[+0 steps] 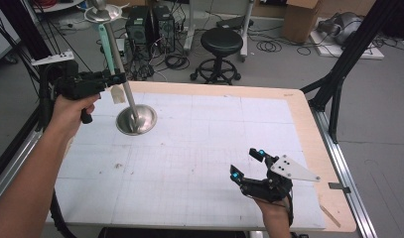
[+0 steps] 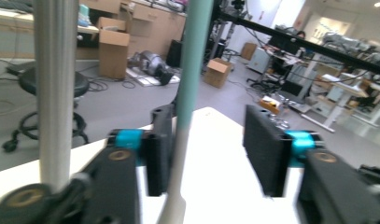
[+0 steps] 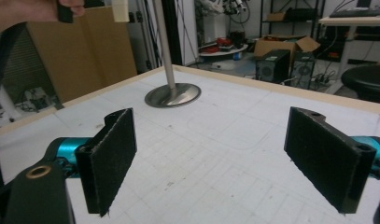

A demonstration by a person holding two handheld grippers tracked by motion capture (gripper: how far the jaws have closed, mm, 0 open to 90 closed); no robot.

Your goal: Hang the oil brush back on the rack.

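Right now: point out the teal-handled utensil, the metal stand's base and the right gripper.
teal-handled utensil (image 2: 193, 70), left gripper view, on its teal handle.
metal stand's base (image 1: 146, 119), high view, on the round dish beside the pole.
right gripper (image 1: 247, 162), high view, midway between its fingertips.

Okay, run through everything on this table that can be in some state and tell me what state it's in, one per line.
Metal stand with round base: upright on the white table.
Teal-handled utensil with cream end: hanging upright beside the stand's pole, between the left gripper's jaws.
Left gripper: open, one pad beside the utensil, the other well apart.
Right gripper: open, holding nothing.
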